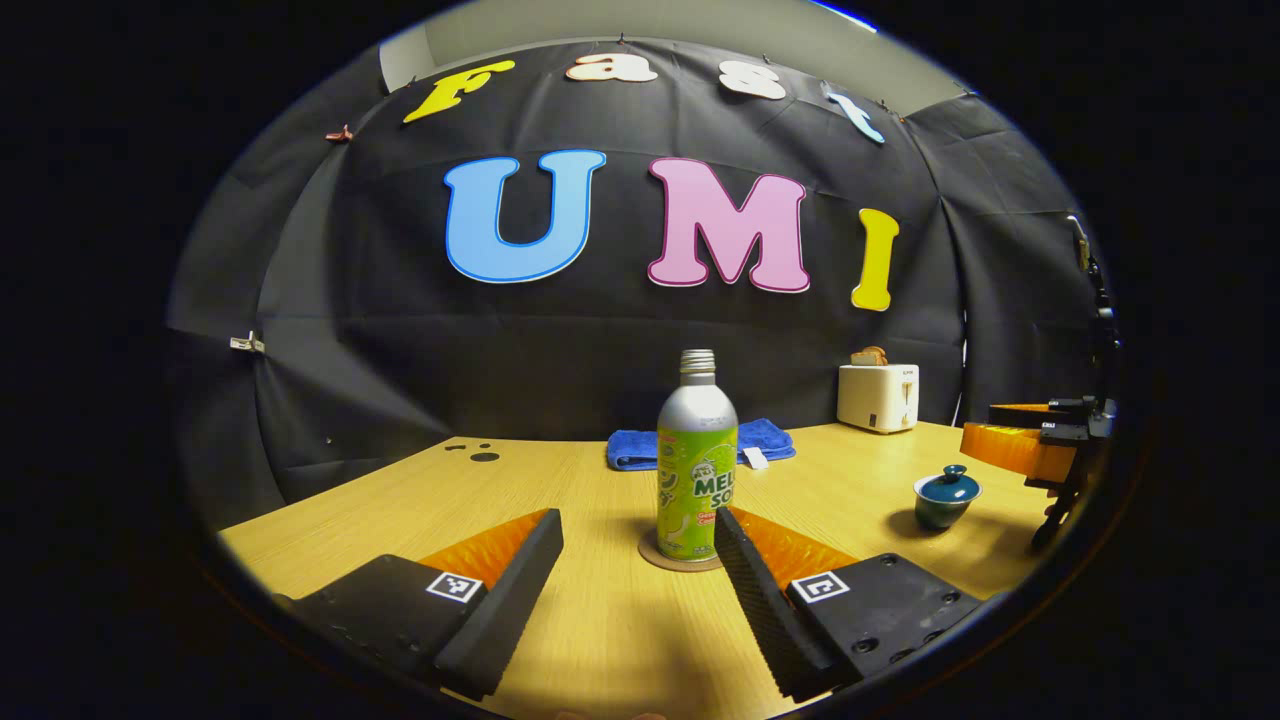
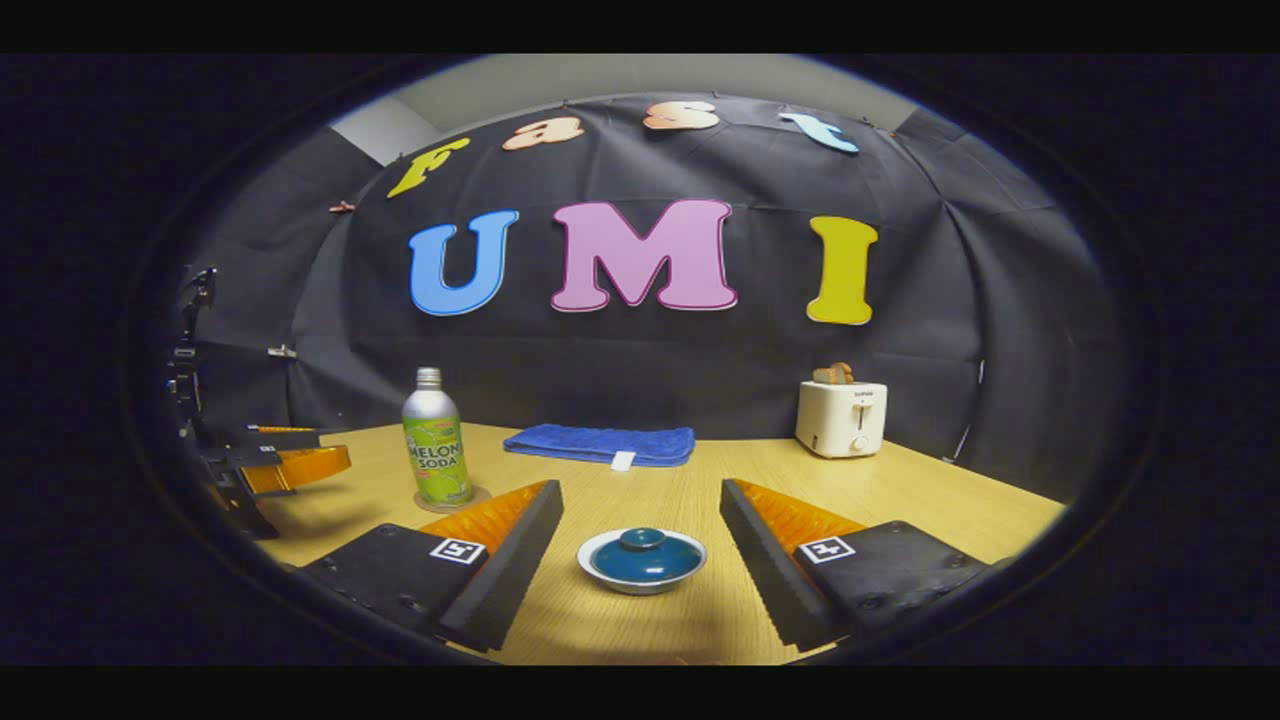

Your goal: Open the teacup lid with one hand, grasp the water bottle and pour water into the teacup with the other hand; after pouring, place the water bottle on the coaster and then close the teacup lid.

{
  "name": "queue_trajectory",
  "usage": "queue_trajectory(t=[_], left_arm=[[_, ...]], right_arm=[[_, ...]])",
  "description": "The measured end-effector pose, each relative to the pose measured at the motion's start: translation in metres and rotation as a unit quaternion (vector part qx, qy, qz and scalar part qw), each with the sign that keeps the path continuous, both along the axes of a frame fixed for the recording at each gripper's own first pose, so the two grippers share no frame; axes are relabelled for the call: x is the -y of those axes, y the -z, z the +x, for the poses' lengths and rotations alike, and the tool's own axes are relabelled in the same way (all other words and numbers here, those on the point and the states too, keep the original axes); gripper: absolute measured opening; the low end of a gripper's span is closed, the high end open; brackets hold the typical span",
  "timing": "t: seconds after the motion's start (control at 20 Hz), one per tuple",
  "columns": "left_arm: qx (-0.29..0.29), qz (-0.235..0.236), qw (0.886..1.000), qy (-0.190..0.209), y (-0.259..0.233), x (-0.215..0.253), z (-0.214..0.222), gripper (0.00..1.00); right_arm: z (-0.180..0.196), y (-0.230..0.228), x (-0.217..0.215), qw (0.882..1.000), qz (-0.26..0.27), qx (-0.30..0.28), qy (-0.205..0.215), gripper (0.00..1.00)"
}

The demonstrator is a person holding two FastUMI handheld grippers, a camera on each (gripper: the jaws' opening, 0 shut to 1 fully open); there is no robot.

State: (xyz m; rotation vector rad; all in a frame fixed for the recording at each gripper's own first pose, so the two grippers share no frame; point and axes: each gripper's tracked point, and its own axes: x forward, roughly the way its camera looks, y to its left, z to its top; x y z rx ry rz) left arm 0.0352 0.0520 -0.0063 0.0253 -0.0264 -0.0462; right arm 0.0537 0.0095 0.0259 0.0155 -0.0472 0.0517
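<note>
— While both tools sit low in frame, what's gripped?
— Nothing. My left gripper (image 1: 640, 560) is spread wide, the water bottle (image 1: 696, 470) upright on its coaster (image 1: 652, 556) at centre, untouched. My right gripper (image 2: 640, 540) gapes too, the lidded teacup (image 2: 642, 560) between its fingers, clear of both.

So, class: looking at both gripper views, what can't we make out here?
- Water level in the bottle: its wall is opaque, both views.
- Inside of the teacup: the lid covers it, both views.
- Most of the coaster: the bottle stands on it.
</note>
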Motion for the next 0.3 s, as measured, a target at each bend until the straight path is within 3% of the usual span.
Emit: queue_trajectory(t=[0.3], left_arm=[[0.002,0.0,1.0,0.004,0.001,0.024,-0.011,0.96]], right_arm=[[-0.001,0.017,-0.001,1.0,0.016,-0.019,-0.007,0.98]])
